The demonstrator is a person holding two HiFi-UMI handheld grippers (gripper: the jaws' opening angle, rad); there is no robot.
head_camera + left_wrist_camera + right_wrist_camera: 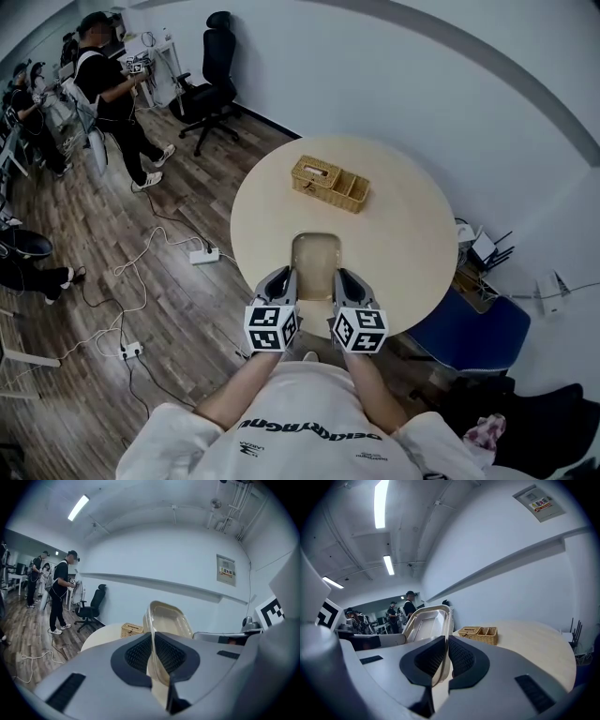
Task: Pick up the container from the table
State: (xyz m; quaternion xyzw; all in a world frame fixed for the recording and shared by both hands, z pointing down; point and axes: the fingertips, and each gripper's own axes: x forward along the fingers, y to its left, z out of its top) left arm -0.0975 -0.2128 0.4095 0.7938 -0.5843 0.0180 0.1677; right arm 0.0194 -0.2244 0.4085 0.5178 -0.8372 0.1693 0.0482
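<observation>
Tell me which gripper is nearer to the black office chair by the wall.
Left. The left gripper, shut on the left rim of the container, is on the side towards the black office chair. The right gripper clamps the opposite rim, farther from it.

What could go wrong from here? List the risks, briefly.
The left gripper and right gripper each pinch only the thin rim of the container, so it may flex or slip out. If the two lift unevenly, it could twist or tilt. Pushed forward, it might bump the wicker basket.
</observation>
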